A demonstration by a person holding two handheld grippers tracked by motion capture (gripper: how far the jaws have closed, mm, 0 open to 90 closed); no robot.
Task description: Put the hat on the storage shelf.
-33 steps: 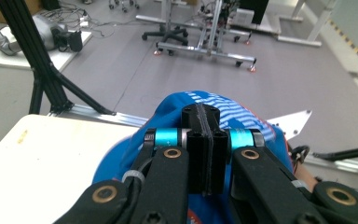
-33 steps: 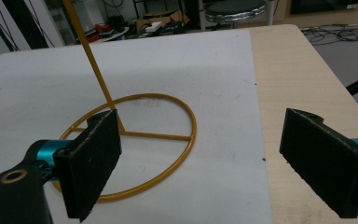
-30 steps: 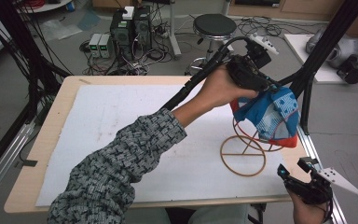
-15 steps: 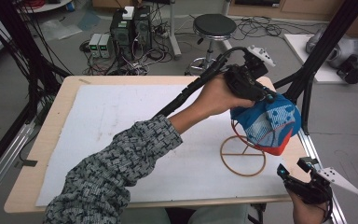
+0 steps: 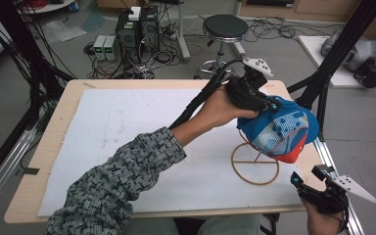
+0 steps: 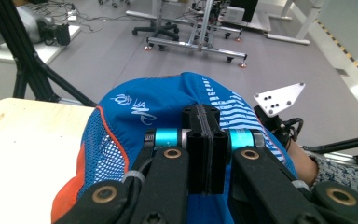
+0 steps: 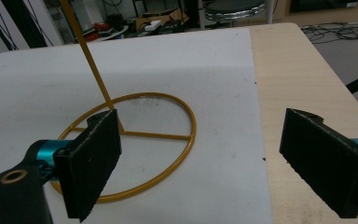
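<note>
My left gripper (image 5: 262, 100) is shut on the crown of a blue mesh cap (image 5: 279, 129) with an orange brim. It holds the cap over the top of a yellow wire stand (image 5: 254, 164) at the table's right side. In the left gripper view the jaws of my left gripper (image 6: 205, 116) are pressed together on the cap (image 6: 135, 116). My right gripper (image 5: 306, 175) waits open at the front right corner, aimed at the stand. The right gripper view shows my right gripper (image 7: 212, 154) with jaws wide apart, framing the stand's ring base (image 7: 135, 140) and slanted rod (image 7: 88, 56).
A white sheet (image 5: 127, 127) covers most of the wooden table (image 5: 58, 127). A black frame post (image 5: 333, 68) slants up just beyond the table's right edge, near the cap. A stool (image 5: 225, 27) and electronics stand on the floor behind.
The left gripper has brought the cap slightly down and turned it over the stand's top. The right gripper has stayed where it was, open.
</note>
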